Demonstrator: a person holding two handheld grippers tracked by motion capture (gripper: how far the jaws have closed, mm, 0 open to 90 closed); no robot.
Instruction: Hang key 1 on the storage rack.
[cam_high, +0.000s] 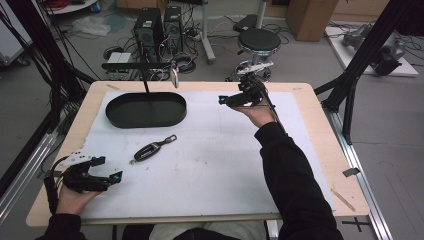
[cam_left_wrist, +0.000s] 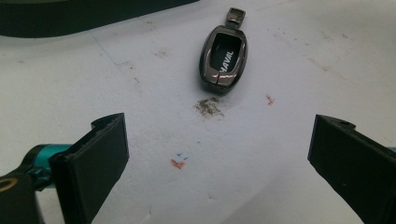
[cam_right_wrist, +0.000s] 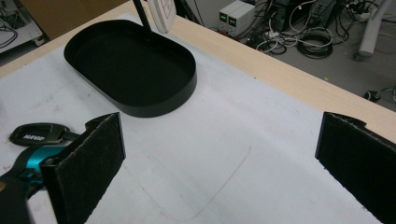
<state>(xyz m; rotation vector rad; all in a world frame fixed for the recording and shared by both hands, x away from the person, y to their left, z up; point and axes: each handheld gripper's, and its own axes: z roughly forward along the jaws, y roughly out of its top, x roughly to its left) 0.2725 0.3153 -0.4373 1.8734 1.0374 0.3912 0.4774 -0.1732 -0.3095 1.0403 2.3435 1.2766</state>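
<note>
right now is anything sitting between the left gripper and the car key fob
Nothing visible does. The left gripper is open and aimed at the car key fob, with bare white mat between them, marked by a brown smudge and small ink specks.

White mat (cam_high: 215, 160) covers most of wooden table (cam_high: 310, 100), centre frame. Behind table, upper left-centre: 2 black PC towers (cam_high: 159, 26) w/ cable tangle (cam_high: 185, 62) on floor. Black round stool (cam_high: 258, 41) upper centre. Cardboard box (cam_high: 310, 17) upper right. Black frame struts (cam_high: 367, 50) at right & left edges.
</note>
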